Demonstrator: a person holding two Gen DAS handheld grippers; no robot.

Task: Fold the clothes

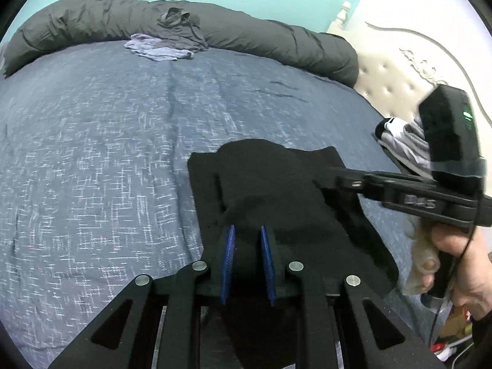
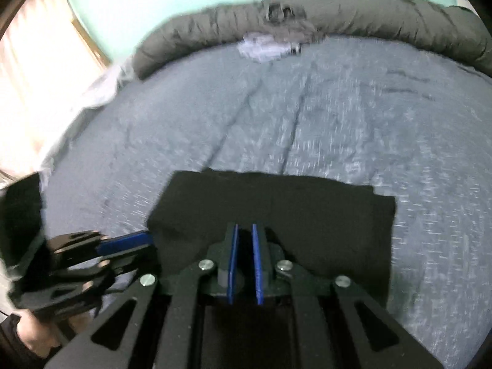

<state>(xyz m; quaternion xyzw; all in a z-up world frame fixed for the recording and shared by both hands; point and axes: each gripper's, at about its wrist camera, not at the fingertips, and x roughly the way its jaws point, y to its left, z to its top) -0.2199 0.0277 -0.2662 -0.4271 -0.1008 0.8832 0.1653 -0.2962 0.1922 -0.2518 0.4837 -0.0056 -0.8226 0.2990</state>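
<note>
**Claws pinch a black garment over the bed**

Claws on both sides grip the same black garment point(image 1: 276, 190). Left claw point(image 1: 247, 236) has its blue pads point(image 1: 229, 255) drawn close with the dark cloth bunched between them, so it is pinching the garment at its near edge. Right claw point(image 2: 245, 233) has its pads almost pressed together, and black cloth fills the narrow gap, so it too is pinching the garment, further along that edge.

The garment spreads out from both claws over the blue bed point(image 1: 107, 153), folded to a rough rectangle with one layer humped over another; I cannot tell how much of it rests on the bed. A hand point(image 1: 461, 264) beside the garment holds the right claw's handle.

Beyond the garment, along the bed's far edge, lies a rolled grey duvet point(image 1: 261, 37). A small heap of grey and lilac clothes point(image 1: 166, 43) sits against it, well apart from the garment. To the garment's right, near the white headboard point(image 1: 393, 70), lies a white and grey piece of clothing point(image 1: 402, 144), partly hidden by the right claw's body.

The right wrist view is blurred.
</note>
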